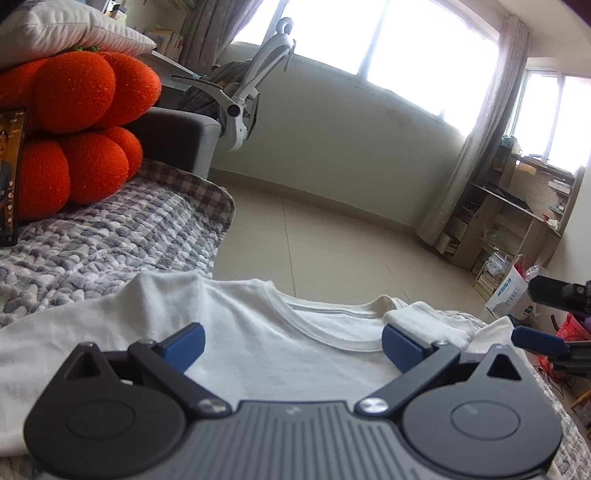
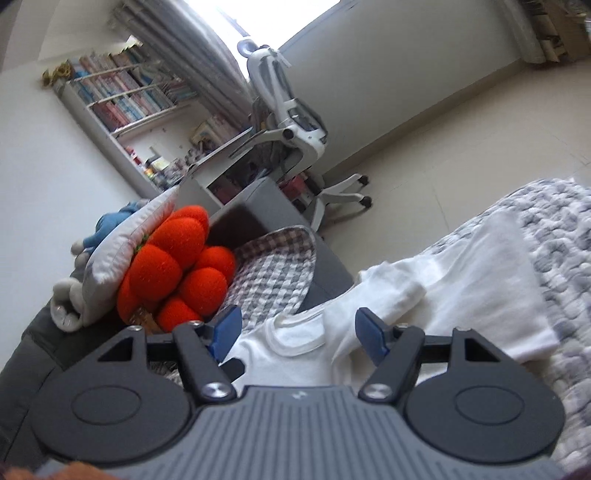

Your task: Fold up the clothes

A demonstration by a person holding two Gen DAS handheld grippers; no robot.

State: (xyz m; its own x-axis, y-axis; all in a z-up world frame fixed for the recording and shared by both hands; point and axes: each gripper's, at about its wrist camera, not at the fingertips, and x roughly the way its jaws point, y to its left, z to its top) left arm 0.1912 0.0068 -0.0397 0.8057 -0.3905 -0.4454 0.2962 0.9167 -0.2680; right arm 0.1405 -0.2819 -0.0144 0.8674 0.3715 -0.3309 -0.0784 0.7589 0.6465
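A white T-shirt (image 1: 229, 325) lies on a grey patterned quilt (image 1: 110, 236), its round collar (image 1: 332, 325) facing the bed's far edge. My left gripper (image 1: 291, 345) is open just above the shirt's chest, below the collar, holding nothing. My right gripper (image 2: 297, 336) is open over the collar (image 2: 295, 341) and a folded sleeve (image 2: 388, 291) of the same shirt (image 2: 480, 280), also empty. The right gripper's blue fingertip (image 1: 539, 339) shows at the right edge of the left wrist view.
Orange plush cushions (image 1: 77, 125) and a white pillow (image 1: 66, 29) are stacked at the bed's left. A phone (image 1: 9, 177) leans against them. A white office chair (image 2: 295, 122), desk and bookshelf (image 2: 125, 96) stand beyond. Wooden shelves (image 1: 517, 206) and bags (image 1: 513, 291) are on the right.
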